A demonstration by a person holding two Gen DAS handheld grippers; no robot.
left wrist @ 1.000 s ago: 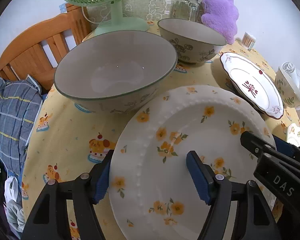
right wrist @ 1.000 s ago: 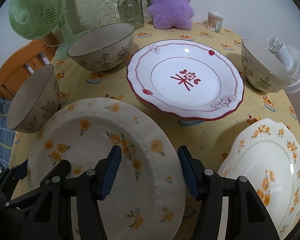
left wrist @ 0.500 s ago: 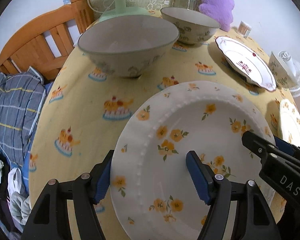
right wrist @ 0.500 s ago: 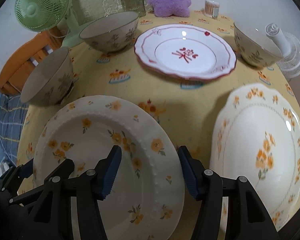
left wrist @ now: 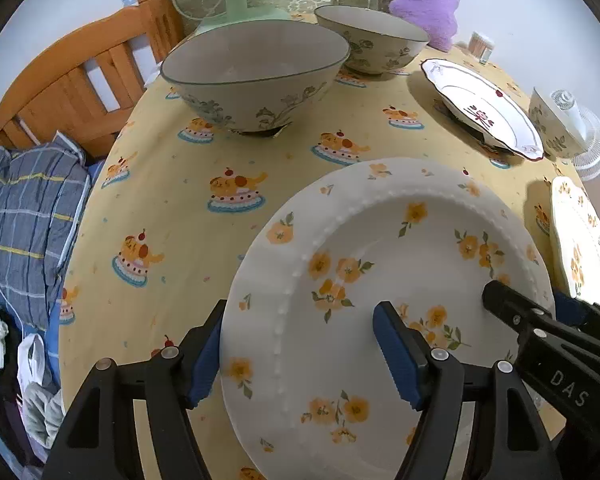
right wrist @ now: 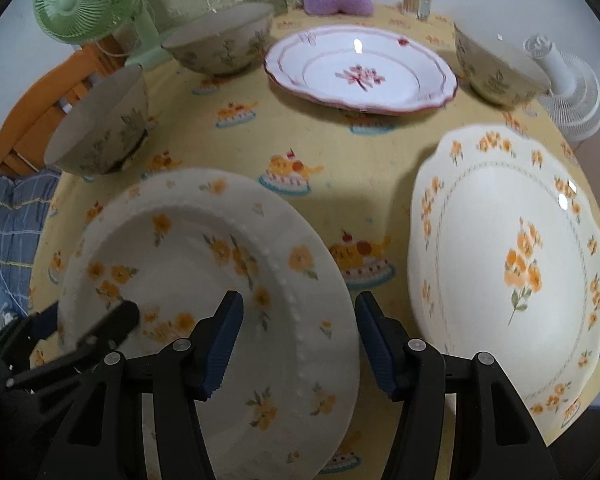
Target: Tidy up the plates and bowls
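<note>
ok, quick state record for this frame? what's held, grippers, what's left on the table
held: beaded plate, clear of the cloth, shadow beneath
left gripper: shut on plate's left rim
right gripper: shut on plate's right rim
plates on table: scalloped plate, red-trim plate, apart
bowls: near bowl, far bowl, right bowl, all upright
stacked: nothing yet

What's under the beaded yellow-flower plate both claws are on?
Around the beaded plate, only the yellow cake-print tablecloth shows. The plate covers whatever lies directly beneath, so contact with the cloth cannot be judged. No other dish pokes out.
</note>
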